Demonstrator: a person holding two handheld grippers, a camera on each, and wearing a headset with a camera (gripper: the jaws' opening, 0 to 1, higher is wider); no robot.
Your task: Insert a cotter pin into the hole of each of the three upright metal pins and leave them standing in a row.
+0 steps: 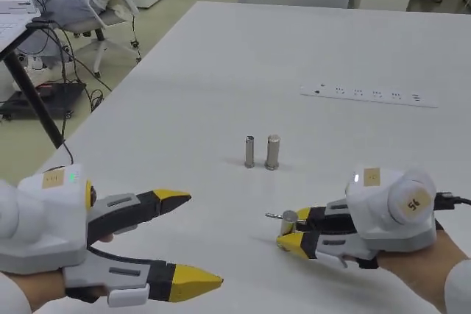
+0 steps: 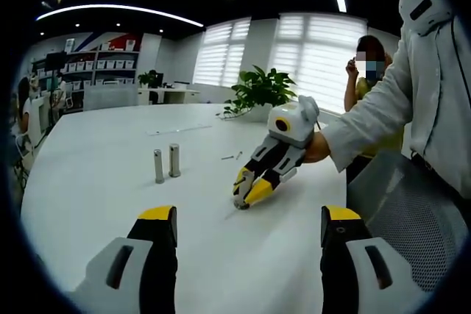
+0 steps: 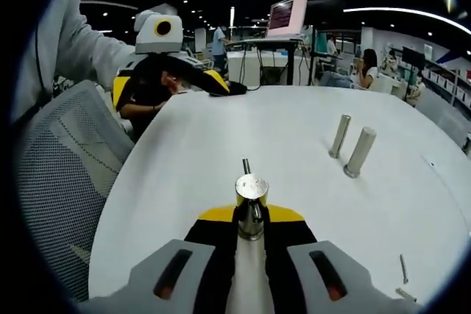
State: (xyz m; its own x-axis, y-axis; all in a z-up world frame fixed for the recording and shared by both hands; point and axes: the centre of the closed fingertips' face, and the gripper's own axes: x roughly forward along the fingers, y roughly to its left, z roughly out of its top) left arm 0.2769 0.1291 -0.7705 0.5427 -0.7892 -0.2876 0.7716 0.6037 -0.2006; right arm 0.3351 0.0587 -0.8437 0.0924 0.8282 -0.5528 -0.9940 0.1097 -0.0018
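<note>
Two metal pins stand upright side by side mid-table, a slimmer one (image 1: 249, 151) (image 2: 158, 165) (image 3: 339, 135) and a thicker one (image 1: 273, 151) (image 2: 174, 159) (image 3: 360, 151). My right gripper (image 1: 294, 229) (image 2: 246, 195) (image 3: 251, 220) is low over the table at the near right, shut on a third metal pin (image 1: 289, 219) (image 3: 251, 195). A thin metal stub sticks out past that pin's head. My left gripper (image 1: 188, 239) (image 2: 249, 218) hovers at the near left, open, with nothing between its jaws. Small loose cotter pins (image 2: 232, 157) (image 3: 403, 268) lie on the table.
A white power strip (image 1: 368, 95) lies at the far right of the white table (image 1: 221, 71). Beyond the table's left edge a person sits on an office chair (image 1: 96, 16). A mesh chair (image 3: 59, 182) stands close to the near edge.
</note>
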